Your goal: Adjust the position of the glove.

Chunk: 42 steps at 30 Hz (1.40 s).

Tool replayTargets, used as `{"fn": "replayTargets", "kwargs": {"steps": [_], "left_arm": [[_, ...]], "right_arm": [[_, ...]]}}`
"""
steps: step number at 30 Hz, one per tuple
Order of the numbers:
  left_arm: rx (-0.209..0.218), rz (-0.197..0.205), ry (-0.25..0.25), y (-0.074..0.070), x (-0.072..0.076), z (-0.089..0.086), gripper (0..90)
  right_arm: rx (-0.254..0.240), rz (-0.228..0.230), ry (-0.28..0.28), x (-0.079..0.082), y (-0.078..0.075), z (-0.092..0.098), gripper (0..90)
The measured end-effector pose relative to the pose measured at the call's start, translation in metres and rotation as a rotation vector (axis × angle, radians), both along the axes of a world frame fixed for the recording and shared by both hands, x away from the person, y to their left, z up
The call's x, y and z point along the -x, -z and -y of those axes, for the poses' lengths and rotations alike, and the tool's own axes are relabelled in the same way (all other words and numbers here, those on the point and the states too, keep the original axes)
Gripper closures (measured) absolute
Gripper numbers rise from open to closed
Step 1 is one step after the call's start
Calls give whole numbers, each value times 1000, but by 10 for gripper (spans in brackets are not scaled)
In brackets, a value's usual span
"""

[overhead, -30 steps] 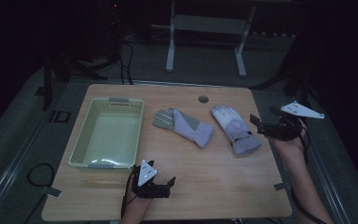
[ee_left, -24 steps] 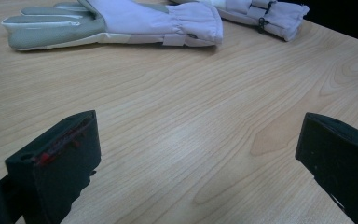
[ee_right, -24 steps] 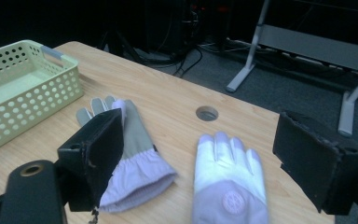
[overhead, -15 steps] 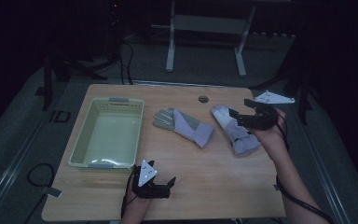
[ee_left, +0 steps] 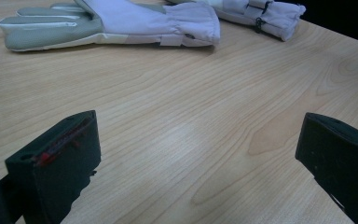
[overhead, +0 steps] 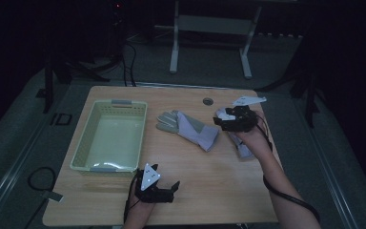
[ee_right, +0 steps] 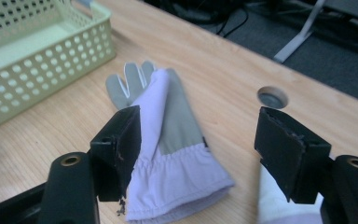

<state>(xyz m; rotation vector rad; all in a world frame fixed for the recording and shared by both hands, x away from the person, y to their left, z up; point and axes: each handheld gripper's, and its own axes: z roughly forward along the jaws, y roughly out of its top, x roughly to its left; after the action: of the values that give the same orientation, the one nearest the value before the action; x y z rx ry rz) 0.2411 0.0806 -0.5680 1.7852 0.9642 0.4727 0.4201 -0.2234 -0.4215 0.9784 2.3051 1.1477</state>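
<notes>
Two lavender-and-grey gloves lie flat on the wooden table. One glove (overhead: pixel 187 128) (ee_left: pixel 121 21) (ee_right: pixel 168 135) is at the middle, its fingers toward the basket. The other glove (overhead: pixel 242 145) (ee_left: pixel 261 11) lies to its right, partly under my right hand. My right gripper (overhead: pixel 221 119) (ee_right: pixel 198 144) hovers low over that glove's far end. Its jaws have just been closing but still stand apart, with no pad pressing on anything. My left gripper (overhead: pixel 174 188) (ee_left: pixel 198 158) rests near the table's front edge, wide open over bare wood.
A pale green perforated basket (overhead: pixel 78 155) (ee_right: pixel 42 51) stands on the table's left part with nothing in it. A round cable hole (overhead: pixel 208 101) (ee_right: pixel 272 97) sits near the far edge. Cables and a metal stand lie on the floor beyond.
My right gripper has come in from the table's right edge, leftward and down, to over the right glove. The left gripper has stayed put.
</notes>
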Motion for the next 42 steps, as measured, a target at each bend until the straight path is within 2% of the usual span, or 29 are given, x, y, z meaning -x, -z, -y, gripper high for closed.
{"fn": "replayTargets", "kwargs": {"steps": [4,5,8,9,10,11,13,14,17,18,25,29,32,35,38,40,42], "left_arm": [[0,-1,1,0,0,0,0],[0,0,2,0,0,0,0],[-1,0,3,0,0,0,0],[-1,-1,4,0,0,0,0],[-1,-1,4,0,0,0,0],[-1,-2,6,0,0,0,0],[0,-2,5,0,0,0,0],[-1,-2,6,0,0,0,0],[1,-4,7,0,0,0,0],[1,-3,7,0,0,0,0],[5,-1,7,0,0,-1,0],[6,-1,8,0,0,-1,0],[7,-2,9,0,0,-1,0],[5,-3,9,0,0,-1,0],[5,-1,8,0,0,-1,0],[6,-1,7,0,0,-1,0],[4,-1,7,0,0,-1,0]], "right_arm": [[5,-45,-39,-9,16,-10,317],[18,-52,-57,-12,23,-15,352],[28,-63,-83,-17,29,-20,365],[64,-63,-101,-21,36,-24,419],[64,-63,-101,-21,36,-24,419],[92,-60,-107,-25,43,-29,447],[93,-63,-117,-27,45,-30,469],[97,-69,-123,-30,49,-33,515],[104,-91,-136,-38,56,-40,526],[119,-102,-135,-42,59,-43,526],[158,-97,-139,-56,76,-55,535],[194,-110,-138,-67,90,-59,569],[190,-131,-149,-70,94,-61,573],[240,-154,-174,-74,106,-67,580],[246,-172,-185,-75,111,-68,577],[224,-199,-185,-78,113,-66,580],[233,-201,-194,-79,113,-65,595]]}}
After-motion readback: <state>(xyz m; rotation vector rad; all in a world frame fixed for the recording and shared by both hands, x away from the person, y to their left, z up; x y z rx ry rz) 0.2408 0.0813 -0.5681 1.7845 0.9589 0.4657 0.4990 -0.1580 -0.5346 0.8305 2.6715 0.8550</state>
